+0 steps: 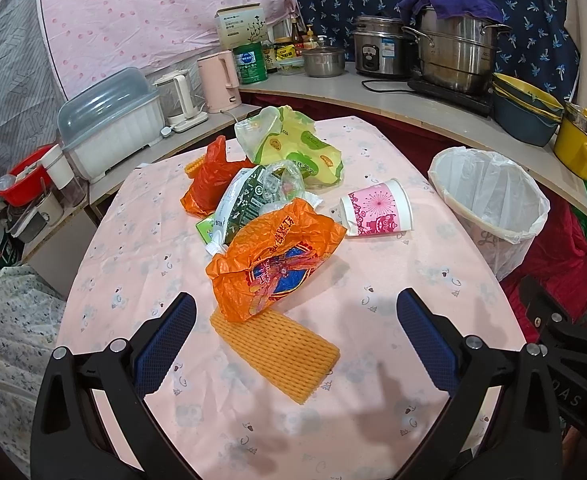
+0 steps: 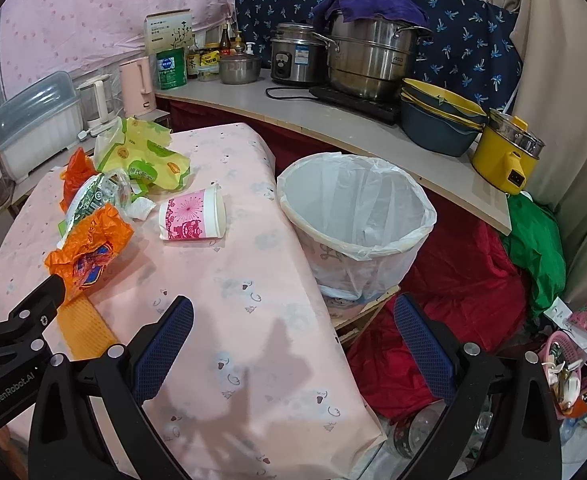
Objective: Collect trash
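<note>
While both jaws gape empty, paper cup (image 1: 376, 209) lies sideways, mouth toward bin (image 1: 489, 208), foam sleeve (image 1: 274, 354) diagonal.

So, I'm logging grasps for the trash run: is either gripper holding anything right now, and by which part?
Nothing is held. The left gripper is open above the orange foam net, and the right gripper is open over the table.

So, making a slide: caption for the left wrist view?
Open left gripper faces trash on the table, with bin alongside.
</note>
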`<action>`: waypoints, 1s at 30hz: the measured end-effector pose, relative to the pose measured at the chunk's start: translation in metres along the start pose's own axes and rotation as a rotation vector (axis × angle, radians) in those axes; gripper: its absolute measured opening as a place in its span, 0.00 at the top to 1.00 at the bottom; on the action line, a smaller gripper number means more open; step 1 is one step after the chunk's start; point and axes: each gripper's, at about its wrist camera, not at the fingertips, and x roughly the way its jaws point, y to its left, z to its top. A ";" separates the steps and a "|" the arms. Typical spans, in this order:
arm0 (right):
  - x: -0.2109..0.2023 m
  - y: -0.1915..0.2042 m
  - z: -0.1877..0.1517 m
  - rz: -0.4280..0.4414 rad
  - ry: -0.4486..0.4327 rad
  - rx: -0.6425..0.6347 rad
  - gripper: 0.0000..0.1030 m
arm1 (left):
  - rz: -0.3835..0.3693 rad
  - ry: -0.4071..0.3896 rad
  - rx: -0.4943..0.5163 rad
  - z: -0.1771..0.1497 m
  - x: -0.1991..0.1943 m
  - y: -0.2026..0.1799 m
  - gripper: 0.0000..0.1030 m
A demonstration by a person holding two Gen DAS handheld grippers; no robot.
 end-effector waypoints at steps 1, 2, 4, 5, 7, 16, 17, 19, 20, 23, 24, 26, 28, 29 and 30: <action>0.000 0.000 0.000 0.001 0.000 0.000 0.06 | 0.001 0.000 0.000 0.000 0.000 0.000 0.07; 0.000 0.000 0.000 0.001 0.000 0.000 0.06 | 0.000 0.000 -0.001 0.000 0.000 0.000 0.07; 0.000 0.000 0.000 0.001 0.000 0.000 0.06 | 0.001 0.000 0.000 0.000 0.000 0.000 0.07; 0.000 0.000 0.000 0.001 0.000 0.001 0.06 | 0.000 0.001 -0.001 0.000 0.000 0.000 0.07; 0.000 0.000 0.000 -0.001 -0.001 0.000 0.06 | -0.001 0.001 0.001 0.000 0.001 -0.001 0.07; 0.005 -0.004 0.002 -0.004 -0.004 0.022 0.06 | -0.044 0.009 -0.001 -0.002 0.011 -0.001 0.07; 0.007 -0.004 0.003 -0.001 -0.004 0.028 0.07 | -0.049 0.012 -0.005 -0.003 0.014 0.001 0.07; 0.010 -0.007 0.004 0.010 -0.005 0.039 0.07 | -0.053 0.019 -0.015 -0.003 0.020 0.007 0.07; 0.013 -0.007 0.004 0.015 -0.005 0.043 0.07 | -0.058 0.022 -0.026 -0.003 0.025 0.011 0.07; 0.020 -0.006 0.007 0.025 -0.003 0.049 0.07 | -0.066 0.038 -0.046 -0.003 0.038 0.023 0.07; 0.023 -0.005 0.008 0.026 -0.002 0.049 0.07 | -0.062 0.041 -0.052 -0.004 0.042 0.027 0.07; 0.029 -0.002 0.011 0.031 -0.003 0.049 0.07 | -0.063 0.042 -0.069 -0.004 0.050 0.037 0.07; 0.034 0.001 0.014 0.038 -0.005 0.048 0.07 | -0.062 0.054 -0.086 -0.005 0.060 0.047 0.07; 0.037 0.003 0.017 0.044 -0.005 0.048 0.07 | -0.064 0.066 -0.093 -0.005 0.066 0.053 0.07; 0.040 0.005 0.019 0.050 -0.004 0.048 0.07 | -0.062 0.076 -0.102 -0.005 0.071 0.058 0.07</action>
